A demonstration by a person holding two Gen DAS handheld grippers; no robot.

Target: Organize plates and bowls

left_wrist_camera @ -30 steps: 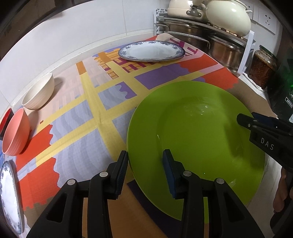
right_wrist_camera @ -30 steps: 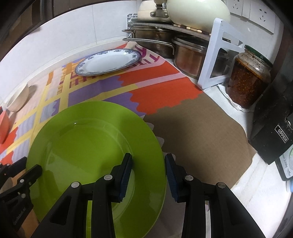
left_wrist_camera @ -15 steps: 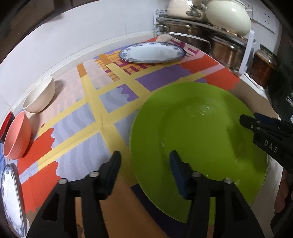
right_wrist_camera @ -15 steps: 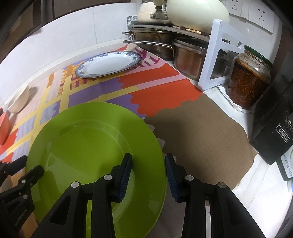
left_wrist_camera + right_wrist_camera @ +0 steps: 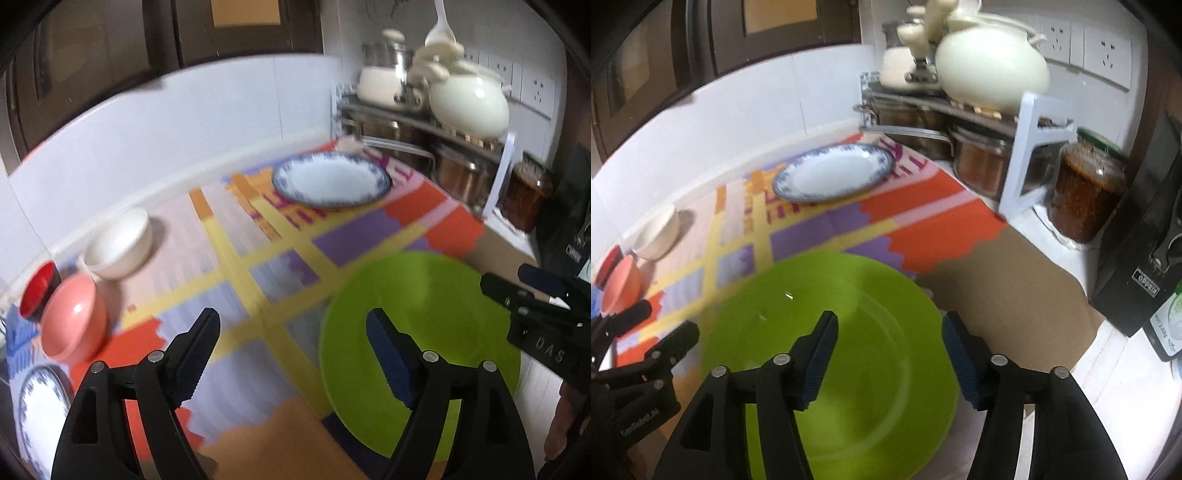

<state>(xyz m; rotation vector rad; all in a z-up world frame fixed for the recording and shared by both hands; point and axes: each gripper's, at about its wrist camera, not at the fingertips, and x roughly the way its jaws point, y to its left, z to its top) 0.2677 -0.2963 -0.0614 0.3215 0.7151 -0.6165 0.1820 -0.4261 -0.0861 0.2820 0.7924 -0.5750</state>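
The large round lime-green plate point(image 5: 417, 332) is seen lying flat on the patchwork mat of orange, purple and yellow panels point(image 5: 258, 258), at the lower right of the left wrist view and the lower centre of the right wrist view point(image 5: 827, 332). The left gripper point(image 5: 291, 343) is held wide apart with nothing between its jaws, which have just been opening; only its right pad overlaps the plate's rim. The right gripper point(image 5: 890, 354) is likewise spread and empty, its jaws having just been opening above the plate's right edge.

Only in the left wrist view is a second blue-patterned plate point(image 5: 40, 413) shown, at the lower left. Only in the right wrist view is the jar of dark red paste point(image 5: 1086, 192) seen sharply.

A white tiled wall point(image 5: 166, 140) backs the counter. A blue-rimmed white plate point(image 5: 332, 181) lies at upper centre; a cream bowl point(image 5: 118, 243), a pink bowl point(image 5: 70, 317) and a red-and-black bowl point(image 5: 37, 288) are grouped at left. A cream pot point(image 5: 469, 107) tops a metal rack point(image 5: 923, 107).
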